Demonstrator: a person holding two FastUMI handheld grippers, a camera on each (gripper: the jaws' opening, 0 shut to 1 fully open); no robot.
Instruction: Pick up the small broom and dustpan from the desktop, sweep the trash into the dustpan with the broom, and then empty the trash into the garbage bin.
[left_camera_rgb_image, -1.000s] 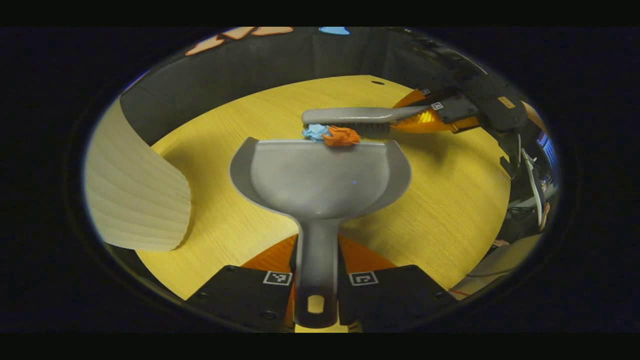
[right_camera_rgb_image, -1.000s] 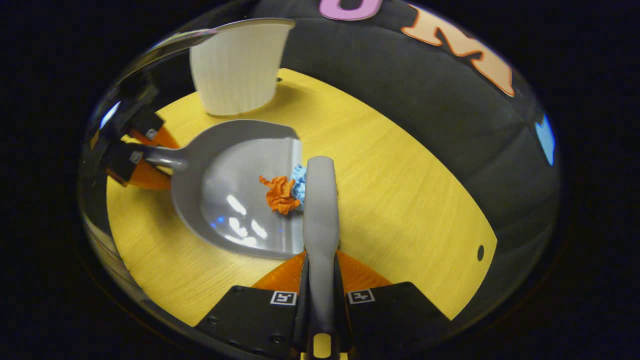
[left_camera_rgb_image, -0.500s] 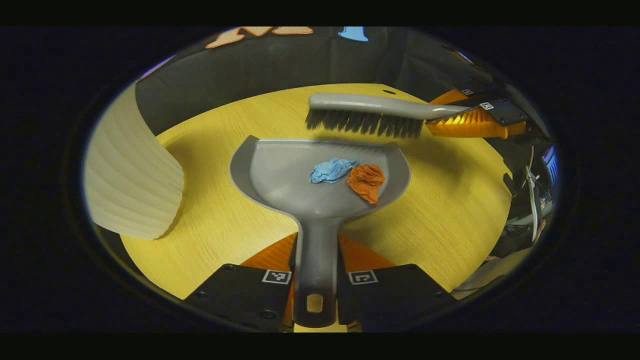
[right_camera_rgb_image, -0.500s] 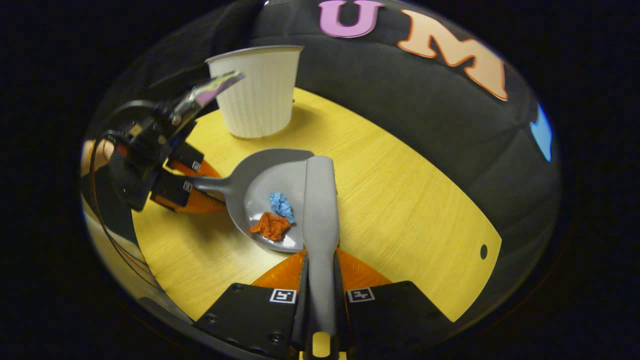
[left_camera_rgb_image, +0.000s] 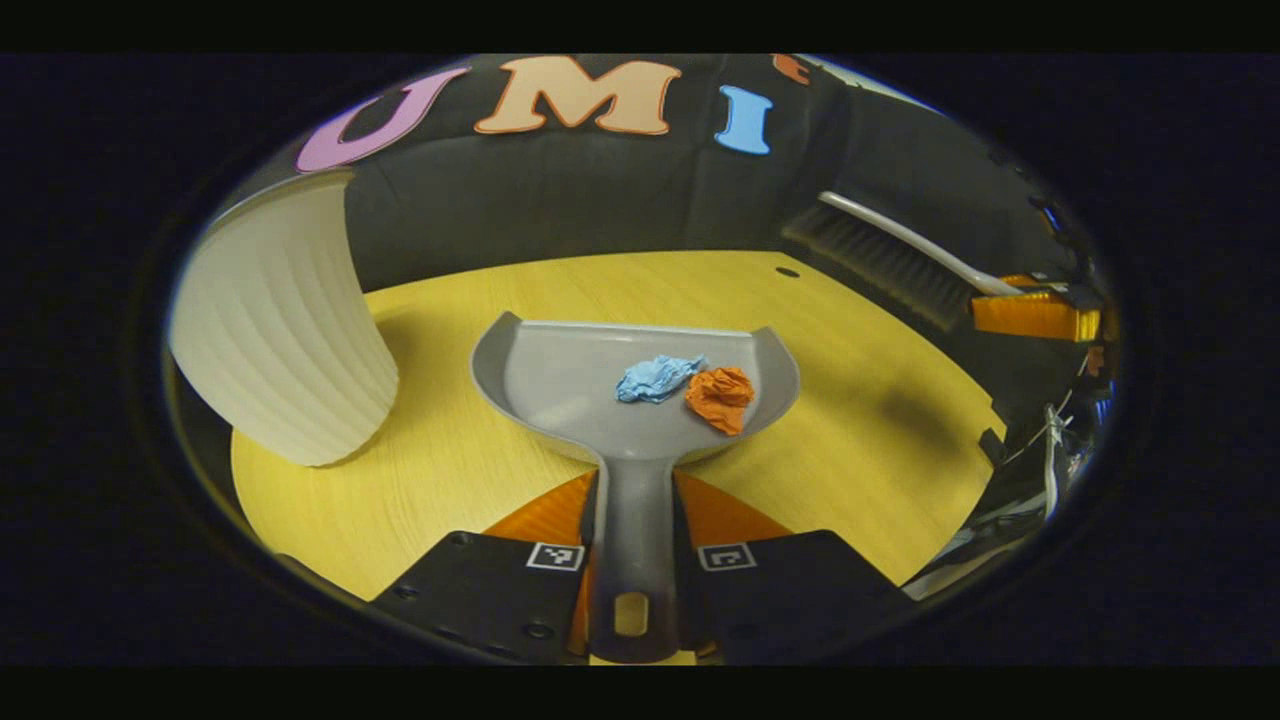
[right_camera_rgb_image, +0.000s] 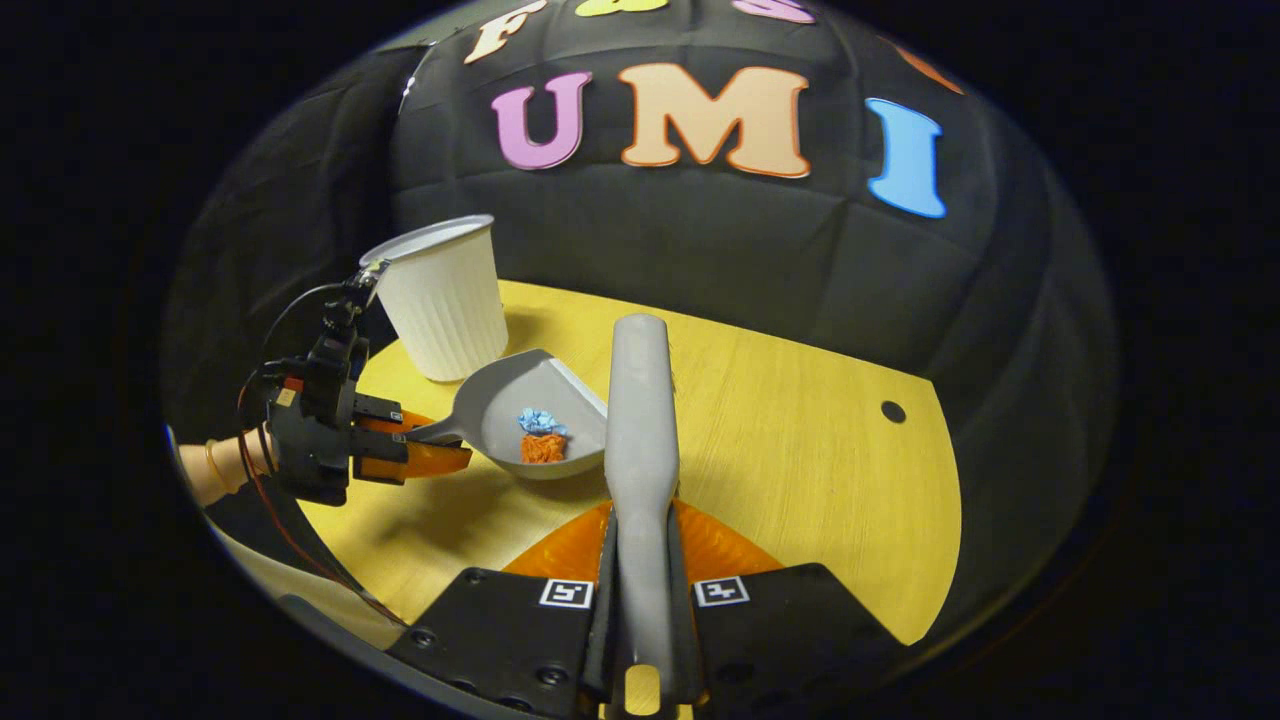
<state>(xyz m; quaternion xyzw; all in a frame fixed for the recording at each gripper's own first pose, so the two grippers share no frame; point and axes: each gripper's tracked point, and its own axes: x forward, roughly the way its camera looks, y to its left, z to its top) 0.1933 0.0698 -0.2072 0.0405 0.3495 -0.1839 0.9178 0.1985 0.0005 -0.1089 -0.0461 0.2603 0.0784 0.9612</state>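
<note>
A grey dustpan (left_camera_rgb_image: 560, 380) juts forward from my left gripper (left_camera_rgb_image: 635, 520), which is shut on its handle. A crumpled blue paper (left_camera_rgb_image: 655, 378) and an orange one (left_camera_rgb_image: 720, 397) lie inside the pan. In the right gripper view the dustpan (right_camera_rgb_image: 505, 405) hangs a little above the yellow table (right_camera_rgb_image: 800, 480), casting a shadow, with the blue paper (right_camera_rgb_image: 540, 420) and orange paper (right_camera_rgb_image: 543, 447) in it and the left gripper (right_camera_rgb_image: 410, 448) behind it. My right gripper (right_camera_rgb_image: 640, 540) is shut on the grey broom (right_camera_rgb_image: 640, 420). The broom (left_camera_rgb_image: 890, 258) floats off to the pan's right.
A white ribbed garbage bin (left_camera_rgb_image: 285, 330) stands on the table (left_camera_rgb_image: 870, 420) just left of the dustpan; the bin (right_camera_rgb_image: 440, 295) sits behind the pan in the right gripper view. A hand (right_camera_rgb_image: 215, 465) holds the left gripper. A small hole (right_camera_rgb_image: 893, 411) marks the tabletop.
The broom pushed both papers from the pan's lip into the pan, then rose and drew away to the right. The dustpan lifted off the table with the papers inside.
</note>
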